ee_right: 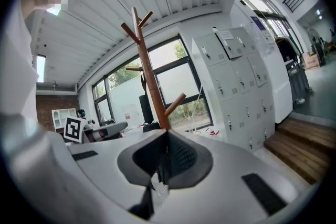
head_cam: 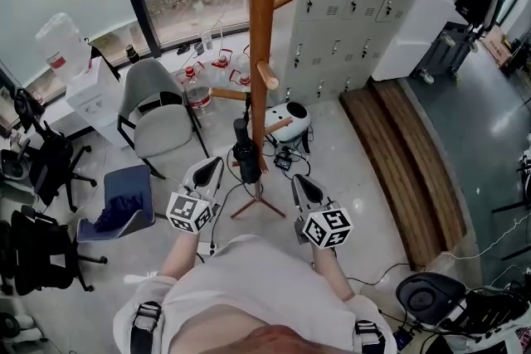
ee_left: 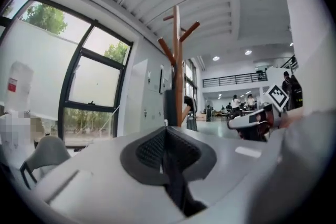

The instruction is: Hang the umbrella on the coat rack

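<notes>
The wooden coat rack (head_cam: 263, 29) stands in front of me, with pegs at several heights. A black folded umbrella (head_cam: 246, 152) hangs against its pole, low down, by a strap from a peg. My left gripper (head_cam: 209, 168) is just left of the umbrella and apart from it, its jaws shut with nothing in them. My right gripper (head_cam: 304, 185) is right of the pole, its jaws closed together too. The left gripper view shows the pole (ee_left: 177, 60) and the umbrella (ee_left: 170, 105) beyond the closed left gripper (ee_left: 166, 131). The right gripper view has the umbrella (ee_right: 145, 107) left of the pole (ee_right: 149, 76), past the right gripper (ee_right: 168, 136).
A grey chair (head_cam: 158, 108) and a blue-seated chair (head_cam: 124, 203) stand to the left, with black office chairs (head_cam: 41, 170) further left. Grey lockers (head_cam: 348, 4) and a wooden step (head_cam: 406, 153) are on the right. A white round device (head_cam: 290, 118) and cables lie by the rack's base.
</notes>
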The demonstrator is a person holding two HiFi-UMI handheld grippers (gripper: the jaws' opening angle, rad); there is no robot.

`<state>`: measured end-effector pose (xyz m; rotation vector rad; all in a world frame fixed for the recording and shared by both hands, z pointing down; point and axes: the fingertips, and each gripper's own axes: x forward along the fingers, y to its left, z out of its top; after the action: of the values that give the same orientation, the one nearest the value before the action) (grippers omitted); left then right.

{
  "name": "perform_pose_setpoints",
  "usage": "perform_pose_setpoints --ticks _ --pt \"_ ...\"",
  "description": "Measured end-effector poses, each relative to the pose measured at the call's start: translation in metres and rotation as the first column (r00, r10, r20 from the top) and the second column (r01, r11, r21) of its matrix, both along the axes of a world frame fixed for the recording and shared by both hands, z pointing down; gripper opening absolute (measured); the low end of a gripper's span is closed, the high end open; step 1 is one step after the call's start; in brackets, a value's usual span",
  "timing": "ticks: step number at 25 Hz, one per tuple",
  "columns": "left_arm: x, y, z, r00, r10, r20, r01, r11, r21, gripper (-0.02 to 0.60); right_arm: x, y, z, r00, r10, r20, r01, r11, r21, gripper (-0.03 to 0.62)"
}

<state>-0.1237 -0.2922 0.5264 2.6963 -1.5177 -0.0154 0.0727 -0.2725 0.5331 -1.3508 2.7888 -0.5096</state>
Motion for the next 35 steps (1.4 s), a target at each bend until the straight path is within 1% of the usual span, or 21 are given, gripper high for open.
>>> perform_pose_setpoints --ticks 2,4,6,9,12,15,18,21,27,35 --pt "0.006 0.005 -0.021 1.0 0.028 -0.008 -0.028 0.997 0.068 0.009 -0.002 0.0 -0.007 1.0 -0.01 -0.007 0.01 1.0 0.023 0.008" --pt "0.01 0.008 -0.033 0.999 0.037 -0.017 -0.036 0.994 0.1 0.009 -0.002 0.0 -0.014 1.0 -0.016 -0.019 0.017 0.999 0.048 0.008" --pt "0.011 0.009 -0.039 0.999 0.028 -0.032 -0.024 0.994 0.104 0.009 -0.001 0.0 -0.019 0.999 -0.015 -0.034 0.017 0.997 0.07 0.008" --pt "0.01 0.009 -0.04 0.999 0.007 -0.047 -0.003 0.996 0.085 0.009 0.001 0.0 -0.029 0.999 -0.004 -0.051 0.009 0.995 0.1 0.008" --pt "0.014 0.013 -0.038 0.998 0.042 -0.044 -0.039 0.997 0.07 0.009 0.001 0.004 -0.039 0.998 -0.005 -0.068 0.015 0.989 0.149 0.008" --pt "0.018 0.015 -0.036 0.998 0.058 -0.014 -0.057 0.996 0.074 0.009 -0.001 0.006 -0.046 0.995 0.0 -0.103 0.02 0.98 0.197 0.008" --pt "0.019 0.015 -0.034 0.998 0.061 0.002 -0.061 0.995 0.074 0.009 0.0 0.003 -0.047 0.996 0.008 -0.09 0.01 0.98 0.198 0.008" --pt "0.019 0.015 -0.031 0.997 0.079 -0.01 -0.078 0.994 0.072 0.011 0.002 0.002 -0.049 0.998 0.006 -0.056 0.005 0.981 0.193 0.008" --pt "0.021 0.018 -0.027 0.995 0.097 0.007 -0.097 0.993 0.063 0.011 0.004 0.003 -0.047 0.998 0.011 -0.06 0.001 0.982 0.189 0.008" --pt "0.022 0.02 -0.024 0.995 0.101 0.01 -0.101 0.994 0.052 0.011 0.004 0.006 -0.045 0.998 0.012 -0.057 -0.001 0.983 0.183 0.007"
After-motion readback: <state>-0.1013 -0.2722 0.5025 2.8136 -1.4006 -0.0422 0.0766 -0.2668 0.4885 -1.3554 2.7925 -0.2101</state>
